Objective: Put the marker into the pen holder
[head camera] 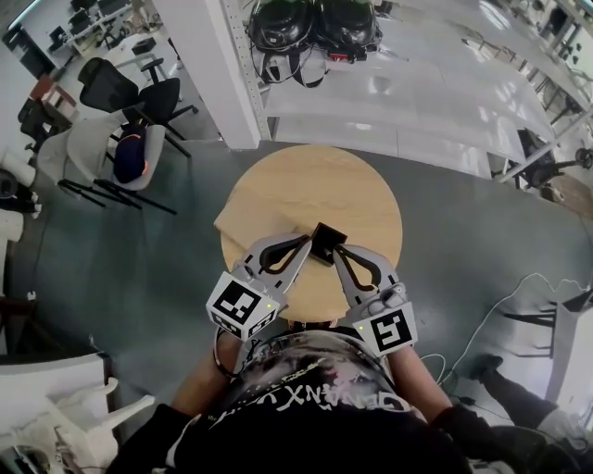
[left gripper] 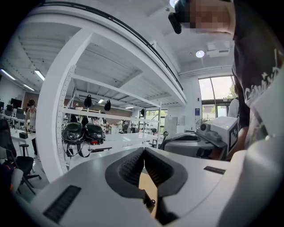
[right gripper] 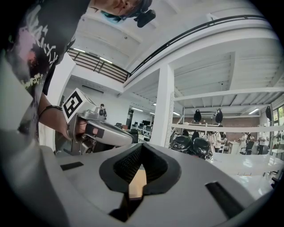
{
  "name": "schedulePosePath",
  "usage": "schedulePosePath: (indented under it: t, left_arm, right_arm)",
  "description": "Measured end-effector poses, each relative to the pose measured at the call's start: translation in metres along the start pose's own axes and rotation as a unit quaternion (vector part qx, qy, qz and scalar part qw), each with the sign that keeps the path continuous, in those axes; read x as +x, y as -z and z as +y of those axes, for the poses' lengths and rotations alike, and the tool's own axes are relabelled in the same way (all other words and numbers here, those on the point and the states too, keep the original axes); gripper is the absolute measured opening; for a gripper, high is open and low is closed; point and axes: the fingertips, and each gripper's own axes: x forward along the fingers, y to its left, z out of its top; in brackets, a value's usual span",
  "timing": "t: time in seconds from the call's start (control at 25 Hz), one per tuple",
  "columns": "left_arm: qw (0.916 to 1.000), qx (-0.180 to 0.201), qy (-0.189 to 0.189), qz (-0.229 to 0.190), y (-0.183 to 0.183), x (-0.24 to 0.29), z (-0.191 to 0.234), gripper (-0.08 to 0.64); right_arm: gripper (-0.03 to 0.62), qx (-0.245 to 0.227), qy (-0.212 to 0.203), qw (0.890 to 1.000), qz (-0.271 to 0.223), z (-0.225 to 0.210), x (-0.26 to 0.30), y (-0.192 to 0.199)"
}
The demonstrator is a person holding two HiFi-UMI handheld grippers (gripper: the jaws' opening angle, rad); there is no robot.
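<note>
Left gripper (head camera: pixel 307 243) and right gripper (head camera: pixel 339 252) flank the black pen holder (head camera: pixel 326 241) toward the round table's (head camera: pixel 306 180) near edge, jaws closed tip-to-tip, empty (marker nowhere visible), seemingly poised to begin.

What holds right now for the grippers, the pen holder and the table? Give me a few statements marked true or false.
1. The left gripper is shut with nothing between its jaws. True.
2. The right gripper is clamped on a marker. False: its jaws are together and empty; only the wooden top shows below them.
3. The pen holder stands on the table, close to both grippers' tips. True.
4. The table is square and white. False: it is round with a light wooden top.
5. Two dark helmets hang on the white shelving beyond the table. True.
</note>
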Motion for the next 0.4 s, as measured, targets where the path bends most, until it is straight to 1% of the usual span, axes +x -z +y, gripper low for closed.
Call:
schedulePosePath:
  t: [0.28,0.4]
  left_arm:
    - [1.0,-0.001,-0.004,0.0,-0.002,0.002,0.008,0.021]
    - [1.0,-0.001,-0.003,-0.001,-0.001,0.002,0.012,0.021]
  right_arm:
    - [0.0,0.01,0.004,1.0,-0.008,-0.003,0.005,-0.003]
    - [0.0,0.006,0.004,1.0,-0.004,-0.004,0.008,-0.001]
